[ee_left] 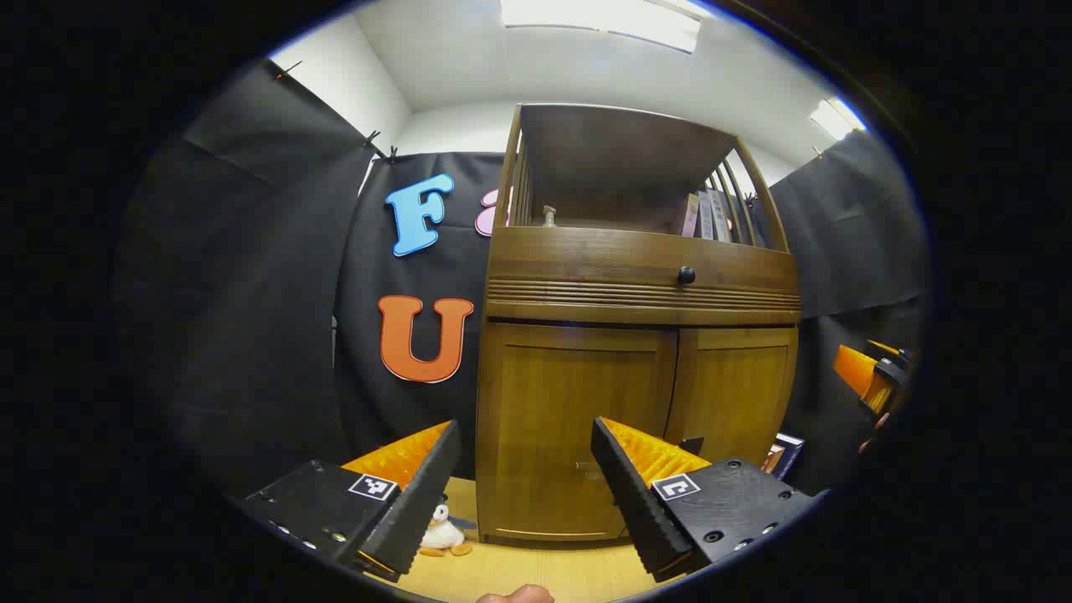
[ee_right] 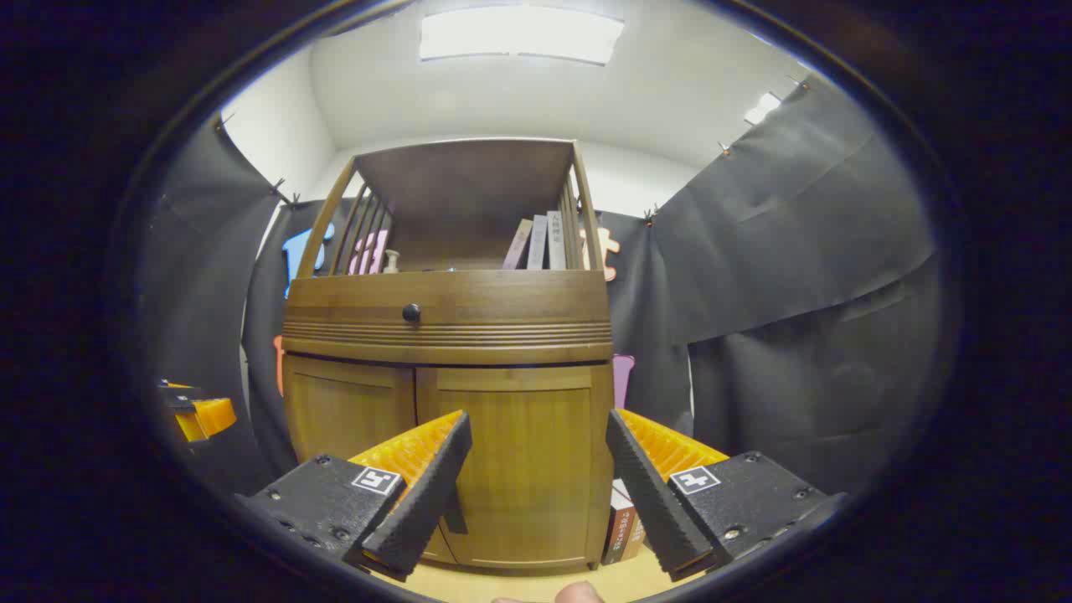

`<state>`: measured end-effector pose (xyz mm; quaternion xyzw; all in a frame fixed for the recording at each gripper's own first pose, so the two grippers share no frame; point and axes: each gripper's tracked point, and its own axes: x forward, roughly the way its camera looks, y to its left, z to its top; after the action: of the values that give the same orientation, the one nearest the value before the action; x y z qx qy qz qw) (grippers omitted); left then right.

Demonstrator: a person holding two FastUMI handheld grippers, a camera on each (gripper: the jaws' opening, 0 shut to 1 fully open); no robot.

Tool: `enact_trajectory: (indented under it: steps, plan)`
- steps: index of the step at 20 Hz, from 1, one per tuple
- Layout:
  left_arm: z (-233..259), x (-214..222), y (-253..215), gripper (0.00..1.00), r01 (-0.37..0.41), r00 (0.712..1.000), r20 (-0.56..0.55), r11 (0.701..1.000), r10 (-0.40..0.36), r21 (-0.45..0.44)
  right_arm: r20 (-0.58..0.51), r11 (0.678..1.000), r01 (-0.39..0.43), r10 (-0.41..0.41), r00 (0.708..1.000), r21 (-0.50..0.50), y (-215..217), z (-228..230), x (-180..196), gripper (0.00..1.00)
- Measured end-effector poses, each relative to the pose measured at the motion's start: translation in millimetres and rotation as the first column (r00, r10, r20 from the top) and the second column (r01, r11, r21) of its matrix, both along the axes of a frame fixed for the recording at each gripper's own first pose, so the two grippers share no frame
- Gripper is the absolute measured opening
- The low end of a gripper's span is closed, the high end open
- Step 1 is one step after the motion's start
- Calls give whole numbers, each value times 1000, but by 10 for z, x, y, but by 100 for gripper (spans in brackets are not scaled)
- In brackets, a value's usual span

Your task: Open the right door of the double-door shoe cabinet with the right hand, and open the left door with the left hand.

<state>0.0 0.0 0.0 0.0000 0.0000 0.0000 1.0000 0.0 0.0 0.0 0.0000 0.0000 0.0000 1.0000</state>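
A brown wooden shoe cabinet stands ahead with both lower doors closed. In the left gripper view my left gripper is open, its fingers framing the left door; the right door lies beside it. In the right gripper view my right gripper is open in front of the right door, with the left door further left. Neither gripper touches the cabinet. The other gripper shows at the right edge of the left gripper view, and the other gripper at the left edge of the right gripper view.
A drawer with a dark round knob sits above the doors, and an open shelf holds books and a small bottle. A plush duck lies on the floor left of the cabinet; books lean at its right side.
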Motion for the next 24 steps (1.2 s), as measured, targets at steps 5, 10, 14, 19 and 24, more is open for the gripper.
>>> enact_trajectory:
  steps: [5, 10, 14, 19, 24]
  plan:
    - [-4, 1, -155, 95, -11, 1000, -2, 1000, 11, 8, -21, 999, -43, 42, 999, -2, -17, -75, 133, 100]
    - [-49, -34, -248, 95, -20, 1000, -22, 1000, 20, 18, -42, 998, -57, 57, 997, 2, -84, -129, 206, 100]
    - [-64, -80, -326, 95, -27, 999, -27, 999, 27, 26, -56, 998, -67, 67, 996, -2, -107, -192, 210, 100]
    - [-56, -180, -355, 94, -35, 999, -30, 998, 36, 57, -87, 996, -92, 91, 992, -14, -47, -273, 209, 100]
    - [-55, -252, -275, 95, -57, 998, -36, 996, 60, 70, -110, 993, -118, 115, 987, -19, 66, -350, 251, 100]
